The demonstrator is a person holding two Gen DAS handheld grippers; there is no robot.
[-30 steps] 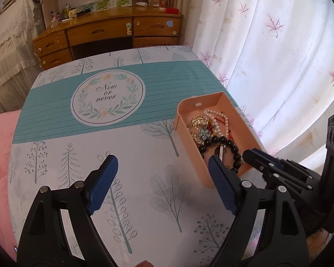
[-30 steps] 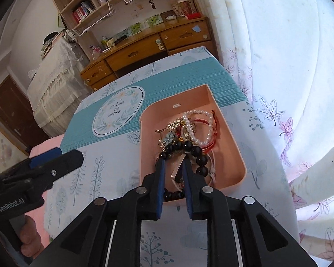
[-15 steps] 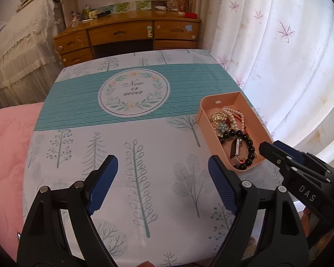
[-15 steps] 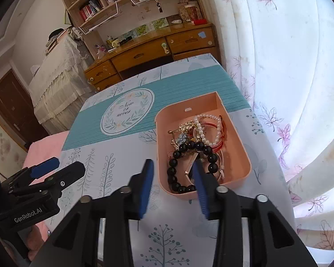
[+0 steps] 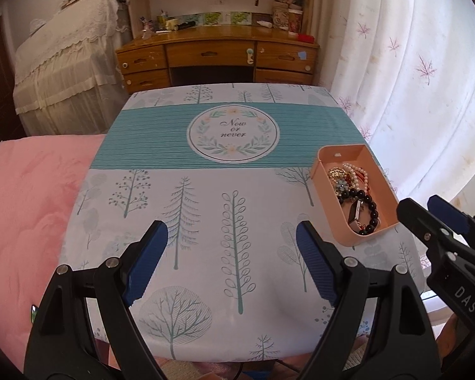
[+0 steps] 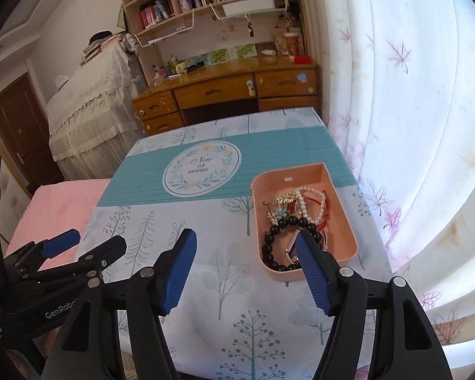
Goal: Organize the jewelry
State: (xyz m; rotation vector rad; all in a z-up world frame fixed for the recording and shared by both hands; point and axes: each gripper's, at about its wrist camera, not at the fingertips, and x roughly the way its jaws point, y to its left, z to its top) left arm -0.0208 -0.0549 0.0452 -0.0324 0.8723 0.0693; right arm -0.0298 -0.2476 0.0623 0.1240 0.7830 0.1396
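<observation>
Both wrist cameras look steeply down (side by side), sharing the table (image 5: 205, 190).

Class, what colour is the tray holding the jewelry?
The tray is peach-pink, shown best in the right wrist view.

Plastic, cloth and wood

Matt peach plastic tray (image 6: 343, 221), glossy black beads (image 6: 270, 240), smooth printed cloth (image 5: 205, 196), varnished wooden desk (image 5: 212, 47).

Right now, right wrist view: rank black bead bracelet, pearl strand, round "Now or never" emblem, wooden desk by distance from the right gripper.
From the right gripper:
1. Black bead bracelet, tray's near end.
2. Pearl strand, mid-tray.
3. Round emblem, on the teal band, left.
4. Wooden desk, beyond the table.
</observation>
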